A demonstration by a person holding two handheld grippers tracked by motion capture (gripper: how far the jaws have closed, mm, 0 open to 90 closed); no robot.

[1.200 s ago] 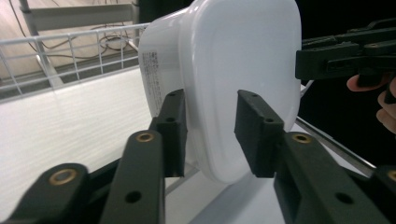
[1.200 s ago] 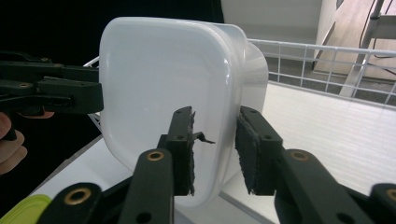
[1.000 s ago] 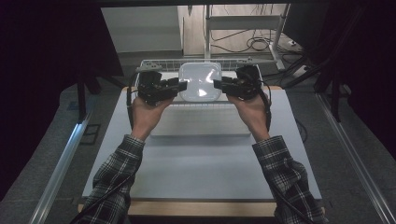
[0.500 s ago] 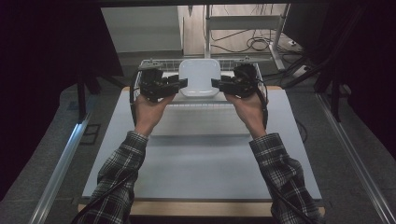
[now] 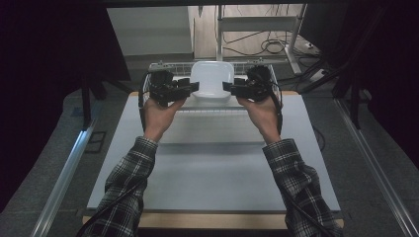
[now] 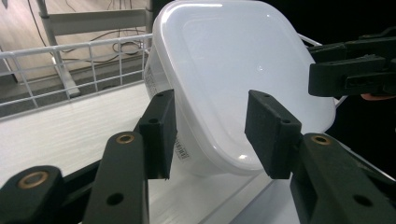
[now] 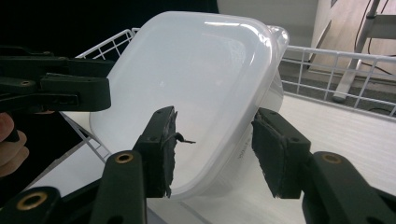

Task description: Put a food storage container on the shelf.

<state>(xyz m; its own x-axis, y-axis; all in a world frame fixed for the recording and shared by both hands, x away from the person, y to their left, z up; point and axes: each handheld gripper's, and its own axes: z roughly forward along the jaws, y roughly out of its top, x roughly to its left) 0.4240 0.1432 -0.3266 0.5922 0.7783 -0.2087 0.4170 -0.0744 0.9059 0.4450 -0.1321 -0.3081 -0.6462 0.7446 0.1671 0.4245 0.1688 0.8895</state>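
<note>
Two grippers, left [image 5: 193, 87] & right [image 5: 227, 87], jaws spread, flank tilted white container [image 5: 212, 79] in far wire basket [image 5: 163, 65].

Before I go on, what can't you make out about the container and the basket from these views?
- Container contents: lid faces both gripper views; high view too small.
- Label on its side: print too small, partly behind a left gripper finger.
- Basket floor under the container: hidden in high view.
- Left gripper, right gripper: contact with the container unclear from above.
</note>
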